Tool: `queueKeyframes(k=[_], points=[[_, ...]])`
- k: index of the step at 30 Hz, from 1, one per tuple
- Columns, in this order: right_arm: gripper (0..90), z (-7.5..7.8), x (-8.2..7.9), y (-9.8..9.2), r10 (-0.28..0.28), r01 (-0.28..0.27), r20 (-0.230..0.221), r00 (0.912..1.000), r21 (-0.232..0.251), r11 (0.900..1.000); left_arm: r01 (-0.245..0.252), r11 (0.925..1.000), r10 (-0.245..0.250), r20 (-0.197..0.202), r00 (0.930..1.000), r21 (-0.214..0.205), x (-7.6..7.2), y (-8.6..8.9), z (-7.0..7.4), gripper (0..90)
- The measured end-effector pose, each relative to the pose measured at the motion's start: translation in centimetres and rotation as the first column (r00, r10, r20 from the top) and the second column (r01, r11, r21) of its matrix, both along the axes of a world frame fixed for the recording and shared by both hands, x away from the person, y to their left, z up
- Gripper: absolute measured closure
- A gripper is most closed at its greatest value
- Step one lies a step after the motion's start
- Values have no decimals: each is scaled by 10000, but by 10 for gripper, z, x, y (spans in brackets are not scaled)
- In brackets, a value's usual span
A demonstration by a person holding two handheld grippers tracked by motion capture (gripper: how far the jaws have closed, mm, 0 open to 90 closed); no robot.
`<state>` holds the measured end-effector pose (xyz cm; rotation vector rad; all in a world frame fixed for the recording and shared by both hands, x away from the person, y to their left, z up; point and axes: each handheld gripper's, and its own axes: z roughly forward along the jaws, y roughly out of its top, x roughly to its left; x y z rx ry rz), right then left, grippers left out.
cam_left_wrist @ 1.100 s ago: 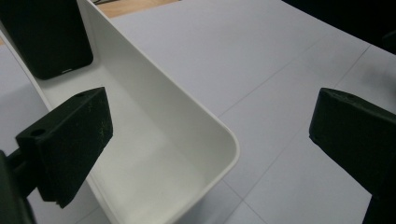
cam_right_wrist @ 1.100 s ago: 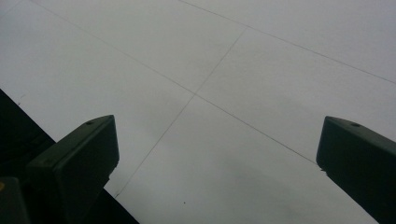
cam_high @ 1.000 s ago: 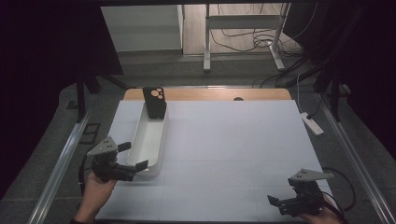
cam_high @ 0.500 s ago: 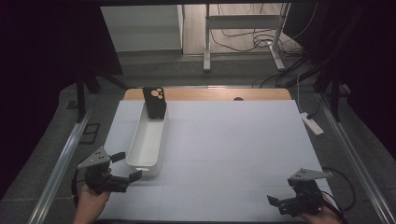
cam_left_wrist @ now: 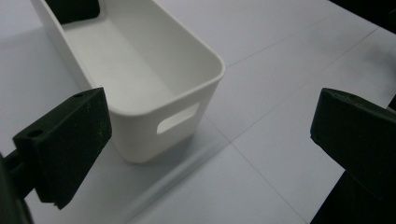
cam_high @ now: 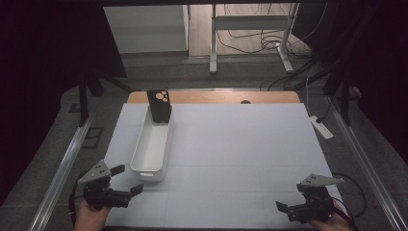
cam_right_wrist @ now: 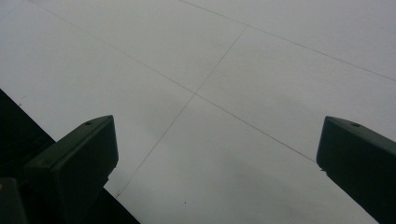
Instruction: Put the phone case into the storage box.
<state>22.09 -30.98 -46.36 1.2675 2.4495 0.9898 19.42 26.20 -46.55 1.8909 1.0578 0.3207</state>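
A long white bin (cam_high: 153, 144) lies lengthwise on the left part of the white table (cam_high: 240, 154). A black phone case (cam_high: 159, 105) with round camera cut-outs stands upright at the bin's far end. My left gripper (cam_high: 127, 178) is open just off the bin's near left corner, apart from it, with nothing between its jaws. In the left gripper view the bin (cam_left_wrist: 140, 79) with its handle slot lies ahead of the open left gripper (cam_left_wrist: 210, 140), and the case (cam_left_wrist: 74, 8) shows at the top. My right gripper (cam_high: 285, 210) is open over bare table at the near right; the right gripper (cam_right_wrist: 217, 158) holds nothing.
A white oblong device (cam_high: 320, 127) lies off the table's right edge. A wooden strip (cam_high: 211, 97) borders the far edge. Metal rails (cam_high: 62, 168) run along both sides. Table legs and cables stand on the floor beyond.
My left gripper has drawn back from the bin's near end toward the near left corner of the table. The right gripper has stayed put.
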Motion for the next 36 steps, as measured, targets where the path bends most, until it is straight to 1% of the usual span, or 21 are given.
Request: queueKeyframes(k=[8, 11, 19, 23, 30, 36], points=[[0, 0, 0, 0, 10, -10, 5, 10000, -10, 10000, -148, 9992, 159, -292, 9994, 372, -11, 0, -9, 0], [0, 0, 0, 0, 3, -3, 8, 10000, -11, 10000, -149, 9995, 161, -433, 9989, 285, -15, 1, -11, 0], [0, 0, 0, 0, -34, 34, 60, 10000, -20, 10000, -333, 9985, 359, -601, 9975, 429, -25, 4, -17, 0], [0, 0, 0, 0, -64, 64, 62, 10000, -20, 10000, -387, 9980, 420, -656, 9970, 502, -27, 4, -18, 0], [0, 0, -1, 0, -81, 82, 92, 9999, -13, 10000, -477, 9958, 541, -826, 9951, 778, -32, 3, -22, 0], [0, 0, -1, 0, -95, 95, 123, 9999, -50, 9999, -576, 9947, 657, -961, 9932, 848, -34, 4, -24, 0]])
